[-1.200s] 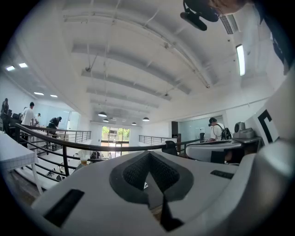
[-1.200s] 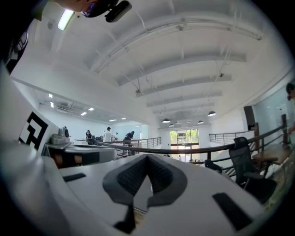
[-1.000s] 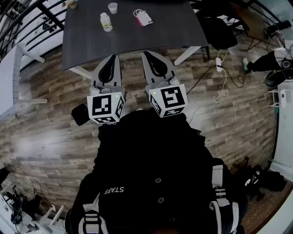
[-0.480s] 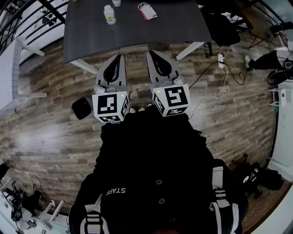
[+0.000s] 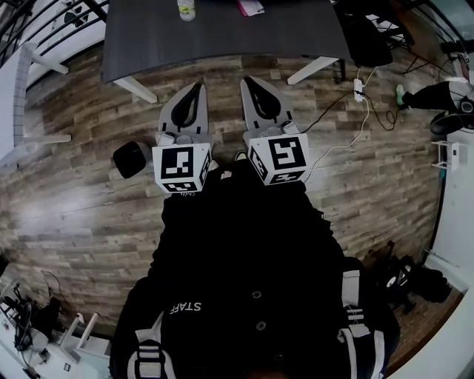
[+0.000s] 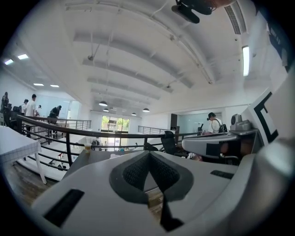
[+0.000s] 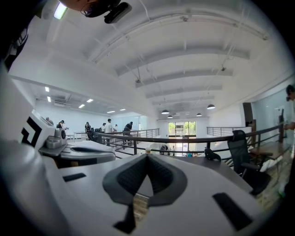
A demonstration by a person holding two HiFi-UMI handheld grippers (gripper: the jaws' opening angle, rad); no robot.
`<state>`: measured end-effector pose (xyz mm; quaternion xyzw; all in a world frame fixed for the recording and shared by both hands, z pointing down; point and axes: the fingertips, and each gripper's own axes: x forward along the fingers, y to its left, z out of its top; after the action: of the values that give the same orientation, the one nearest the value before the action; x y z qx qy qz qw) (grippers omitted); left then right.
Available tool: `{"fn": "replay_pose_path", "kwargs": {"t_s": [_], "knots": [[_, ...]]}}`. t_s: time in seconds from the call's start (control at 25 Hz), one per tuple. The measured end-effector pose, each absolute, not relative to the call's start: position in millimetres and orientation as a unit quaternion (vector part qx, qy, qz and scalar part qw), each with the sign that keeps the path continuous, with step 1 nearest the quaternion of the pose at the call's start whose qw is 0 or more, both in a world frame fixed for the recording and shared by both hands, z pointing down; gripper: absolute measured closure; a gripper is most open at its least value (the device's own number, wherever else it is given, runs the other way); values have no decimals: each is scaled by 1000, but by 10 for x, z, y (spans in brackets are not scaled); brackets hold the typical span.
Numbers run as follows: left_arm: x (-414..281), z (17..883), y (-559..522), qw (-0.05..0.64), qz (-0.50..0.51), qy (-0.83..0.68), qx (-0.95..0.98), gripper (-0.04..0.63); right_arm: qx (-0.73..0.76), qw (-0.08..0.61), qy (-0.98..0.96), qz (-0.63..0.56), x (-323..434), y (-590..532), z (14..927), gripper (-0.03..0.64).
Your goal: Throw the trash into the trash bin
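A dark grey table [image 5: 222,41] fills the top of the head view. On its far edge stand a small white bottle [image 5: 185,9] and a pink and white packet [image 5: 250,7], both partly cut off. A small black container [image 5: 130,158], perhaps the trash bin, stands on the wood floor left of me. My left gripper [image 5: 197,86] and right gripper [image 5: 246,80] hang side by side over the floor just short of the table, both shut and empty. The left gripper [image 6: 148,153] and right gripper [image 7: 146,156] point level across the tabletop [image 7: 207,163], where a cup [image 6: 87,147] shows.
A white table [image 5: 15,96] and a black railing [image 5: 44,22] lie at the left. A black chair [image 5: 364,38] stands right of the table, with cables and a power strip [image 5: 358,89] on the floor. Bags lie at the lower right [image 5: 407,277].
Both grippers have sunk and drawn back from the table. The table has slid up the head view, and the cup on it has left the picture. The black container now shows more fully.
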<state>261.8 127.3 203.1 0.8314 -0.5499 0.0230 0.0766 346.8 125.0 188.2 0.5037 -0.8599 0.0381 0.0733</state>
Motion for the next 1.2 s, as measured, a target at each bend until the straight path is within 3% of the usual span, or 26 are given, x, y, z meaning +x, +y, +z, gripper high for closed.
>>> {"fn": "replay_pose_path", "kwargs": {"t_s": [0.56, 1.2], "knots": [[2517, 2249, 986, 95, 35, -548, 830, 595, 509, 83, -856, 39, 3460, 915, 2007, 603], [2630, 2130, -833, 84, 37, -579, 810, 595, 490, 71, -868, 33, 3669, -937, 1897, 603]]}}
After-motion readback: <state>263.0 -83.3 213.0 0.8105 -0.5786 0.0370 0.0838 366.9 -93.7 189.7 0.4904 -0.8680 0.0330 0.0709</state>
